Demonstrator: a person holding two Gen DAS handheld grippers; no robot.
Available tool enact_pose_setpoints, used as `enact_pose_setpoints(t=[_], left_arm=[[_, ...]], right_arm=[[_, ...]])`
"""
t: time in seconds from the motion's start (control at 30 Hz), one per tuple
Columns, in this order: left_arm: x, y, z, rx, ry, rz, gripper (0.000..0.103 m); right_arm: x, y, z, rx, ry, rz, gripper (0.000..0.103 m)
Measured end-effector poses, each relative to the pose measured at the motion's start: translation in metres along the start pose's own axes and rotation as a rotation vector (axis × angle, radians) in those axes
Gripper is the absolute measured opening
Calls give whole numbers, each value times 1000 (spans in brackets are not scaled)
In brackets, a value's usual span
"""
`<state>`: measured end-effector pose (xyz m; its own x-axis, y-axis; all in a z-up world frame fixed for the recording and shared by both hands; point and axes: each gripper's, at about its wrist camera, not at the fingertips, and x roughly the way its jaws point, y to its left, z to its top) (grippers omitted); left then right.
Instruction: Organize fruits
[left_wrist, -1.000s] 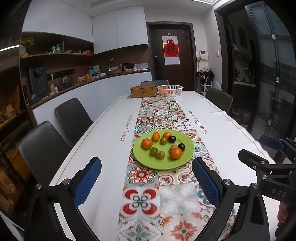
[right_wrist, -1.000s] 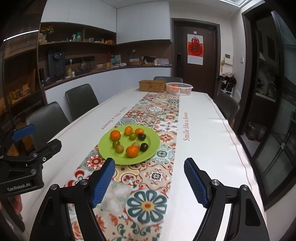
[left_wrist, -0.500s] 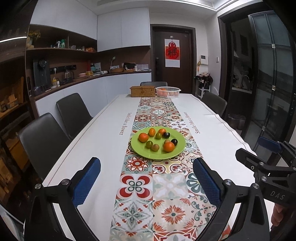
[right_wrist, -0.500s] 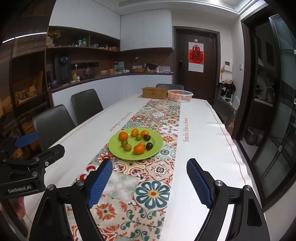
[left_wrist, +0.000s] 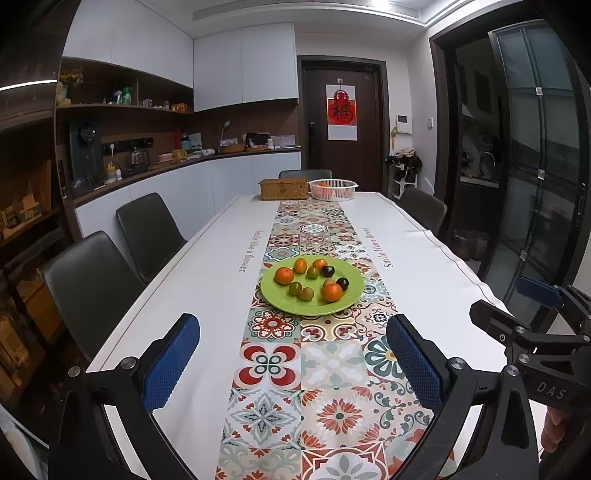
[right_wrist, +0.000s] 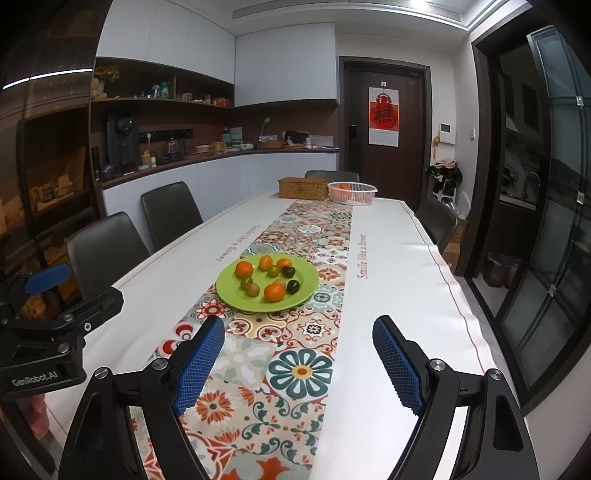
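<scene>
My left tongs (left_wrist: 291, 363) stand spread wide with nothing between the blue pads, and my right tongs (right_wrist: 299, 363) are spread and empty too. Over the last second both have drawn back from the table's middle: the green plate (left_wrist: 347, 301), which a second ago sat close above the pads, now lies farther off at 12 o'clock from the left tongs and at about 11 o'clock from the right. More of the patterned runner (left_wrist: 325, 365) shows between me and it.

The fruits (left_wrist: 313, 280) have not shifted: oranges, small green ones and two dark ones lie loosely mixed on the plate, none touching the tongs. At the far end of the table (left_wrist: 199, 280), still at 12 o'clock, a white basket (left_wrist: 333, 189) holds some orange fruit beside a woven box (left_wrist: 283, 189).

I judge this retreat fits two readings: I am settling back before reaching in to sort the plate, or I have pulled away after arranging the fruit on it. The pictures do not settle which.
</scene>
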<state>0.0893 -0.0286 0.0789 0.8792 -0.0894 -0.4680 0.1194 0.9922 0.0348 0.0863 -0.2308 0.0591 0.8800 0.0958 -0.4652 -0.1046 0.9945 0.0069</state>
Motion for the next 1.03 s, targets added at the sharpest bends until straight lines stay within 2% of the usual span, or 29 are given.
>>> enact_pose_setpoints(t=[0.33,0.7,1.03], left_arm=[[-8,-5,-5,10,-8,-7,103],[-14,-10,-7,42,-34,18,103],[-11,-13,-9,41,-14,14,103]], right_arm=[[-5,-4,-6,6,-2,-4,86],[-7,-5,-11,7,6,-1,86],[-6,-5,-13,11,15,3,86]])
